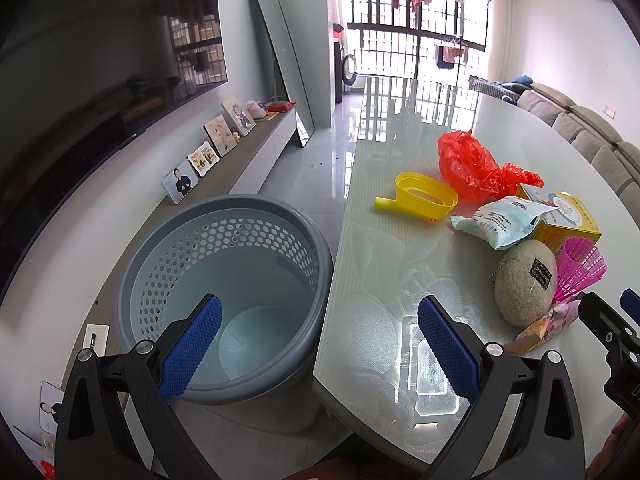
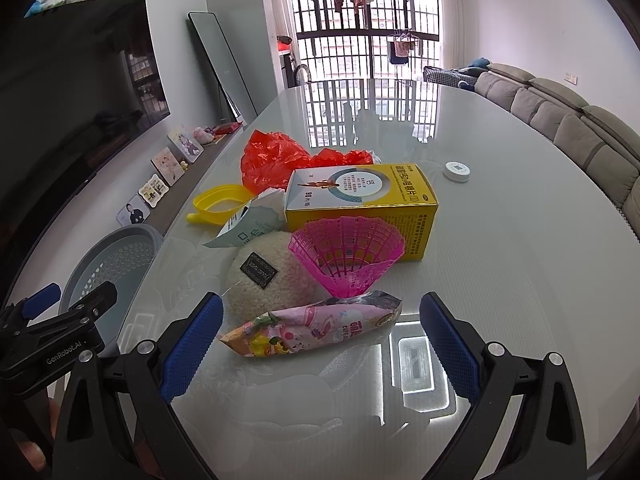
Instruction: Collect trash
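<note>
A grey perforated bin (image 1: 224, 292) stands on the floor at the table's left edge, empty inside. My left gripper (image 1: 320, 346) hangs open over the bin's rim and the table's edge, holding nothing. On the glass table (image 2: 500, 240) lies a pile: a pink snack wrapper (image 2: 316, 330), a pink plastic shuttlecock (image 2: 346, 256), a beige plush ball (image 2: 264, 276), a yellow box (image 2: 360, 204), a pale blue packet (image 1: 500, 220), a red plastic bag (image 1: 472, 164) and a yellow scoop (image 1: 424, 196). My right gripper (image 2: 322, 342) is open, its fingers either side of the snack wrapper without touching it.
A small white round disc (image 2: 457, 170) lies farther right on the table. A TV (image 1: 100, 80), a low cabinet with photo frames (image 1: 208, 156) and a leaning mirror (image 1: 280, 60) line the left wall. A grey sofa (image 2: 568, 128) runs along the right.
</note>
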Action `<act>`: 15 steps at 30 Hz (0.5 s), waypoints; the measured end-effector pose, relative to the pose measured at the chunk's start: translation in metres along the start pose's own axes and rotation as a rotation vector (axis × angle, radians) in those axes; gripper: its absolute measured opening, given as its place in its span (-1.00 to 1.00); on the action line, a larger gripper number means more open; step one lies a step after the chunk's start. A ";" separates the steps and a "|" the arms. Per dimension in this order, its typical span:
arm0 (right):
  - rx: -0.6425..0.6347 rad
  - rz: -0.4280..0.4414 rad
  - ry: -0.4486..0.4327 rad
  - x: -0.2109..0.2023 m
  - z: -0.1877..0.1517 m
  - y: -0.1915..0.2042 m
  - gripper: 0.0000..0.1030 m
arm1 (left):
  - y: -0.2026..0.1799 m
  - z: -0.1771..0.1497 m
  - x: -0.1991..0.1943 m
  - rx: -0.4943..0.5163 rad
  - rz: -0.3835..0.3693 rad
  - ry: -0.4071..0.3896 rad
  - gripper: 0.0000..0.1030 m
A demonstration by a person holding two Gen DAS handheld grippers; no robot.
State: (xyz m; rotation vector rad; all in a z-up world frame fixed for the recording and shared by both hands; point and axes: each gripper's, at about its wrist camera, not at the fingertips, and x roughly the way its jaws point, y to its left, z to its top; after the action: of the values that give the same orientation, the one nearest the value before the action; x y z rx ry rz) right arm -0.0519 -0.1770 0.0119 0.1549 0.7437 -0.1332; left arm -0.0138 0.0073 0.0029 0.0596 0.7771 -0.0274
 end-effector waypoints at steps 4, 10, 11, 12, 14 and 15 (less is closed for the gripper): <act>0.001 0.002 0.000 0.000 0.001 0.001 0.83 | 0.000 0.000 0.000 0.000 0.000 -0.001 0.88; 0.003 0.004 0.000 -0.001 0.001 0.002 0.83 | 0.001 0.000 0.000 0.000 0.000 0.000 0.88; 0.004 0.004 0.000 -0.001 0.002 0.002 0.83 | 0.000 0.000 0.000 0.000 0.000 0.000 0.88; 0.003 0.005 0.000 -0.001 0.001 0.001 0.83 | 0.000 0.000 0.000 0.000 0.000 0.000 0.88; 0.003 0.005 0.001 -0.001 0.001 0.001 0.83 | 0.000 0.000 0.000 0.000 0.000 0.000 0.88; 0.003 0.005 0.000 -0.001 0.001 0.001 0.83 | 0.000 0.000 0.000 0.000 0.000 0.000 0.88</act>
State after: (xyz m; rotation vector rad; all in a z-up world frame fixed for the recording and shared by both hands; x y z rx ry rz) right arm -0.0515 -0.1758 0.0134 0.1599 0.7429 -0.1295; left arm -0.0139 0.0073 0.0028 0.0597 0.7766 -0.0279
